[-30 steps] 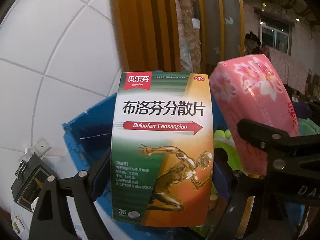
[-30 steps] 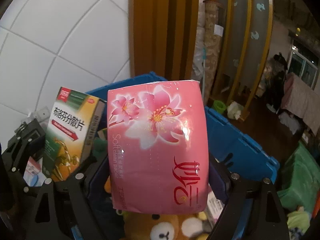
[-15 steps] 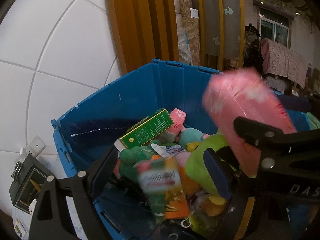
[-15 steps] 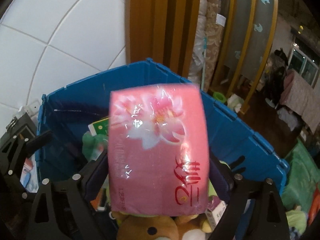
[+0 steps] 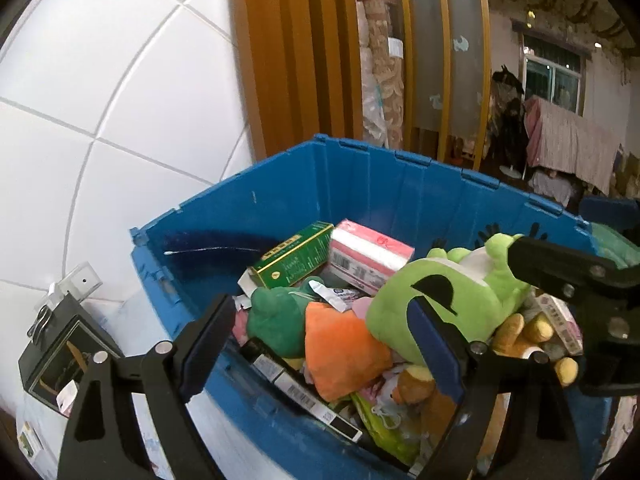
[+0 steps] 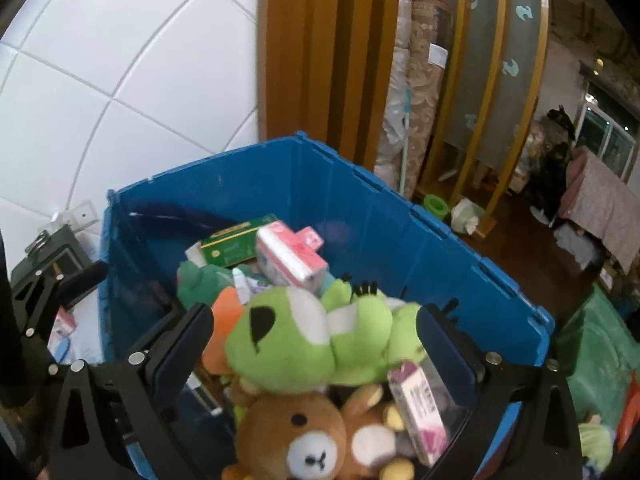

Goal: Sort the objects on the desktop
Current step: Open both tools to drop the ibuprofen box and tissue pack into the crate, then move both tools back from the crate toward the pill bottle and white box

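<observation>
Over the blue bin (image 6: 360, 216) both grippers hover with nothing between their fingers: the left gripper (image 5: 320, 344) stands wide, the right gripper (image 6: 316, 348) is opening its jaws. A pink tissue pack (image 6: 288, 258) lies near the bin's far wall beside a green box (image 6: 232, 242), on the heap of plush toys. Judging by this, a drop-off step is finishing; next comes fetching another object.
</observation>
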Available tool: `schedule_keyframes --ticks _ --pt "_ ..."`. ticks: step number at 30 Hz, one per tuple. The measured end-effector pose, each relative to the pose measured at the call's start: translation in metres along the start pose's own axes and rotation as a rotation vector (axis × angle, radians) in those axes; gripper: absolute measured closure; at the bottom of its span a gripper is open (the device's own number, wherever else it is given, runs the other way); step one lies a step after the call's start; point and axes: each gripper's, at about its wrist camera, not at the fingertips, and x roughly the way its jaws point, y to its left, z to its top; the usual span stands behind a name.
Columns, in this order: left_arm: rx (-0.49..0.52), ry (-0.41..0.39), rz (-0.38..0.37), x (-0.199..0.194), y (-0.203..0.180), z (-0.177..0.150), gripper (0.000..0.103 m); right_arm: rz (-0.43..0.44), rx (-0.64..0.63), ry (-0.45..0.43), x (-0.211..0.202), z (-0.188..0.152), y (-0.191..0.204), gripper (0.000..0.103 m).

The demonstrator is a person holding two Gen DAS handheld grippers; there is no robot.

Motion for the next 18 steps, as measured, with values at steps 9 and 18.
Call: schedule_keyframes --ticks 9,18 --pt "-0.071 -0.053 0.040 -0.055 0.027 -0.032 0.015 0.059 -0.045 -0.038 -0.058 -0.029 0.027 0.000" --pt "-0.212 -0.033 0.142 -0.092 0.101 -0.109 0.015 0.197 -0.122 -0.096 -0.095 -0.064 0.097 0.000"
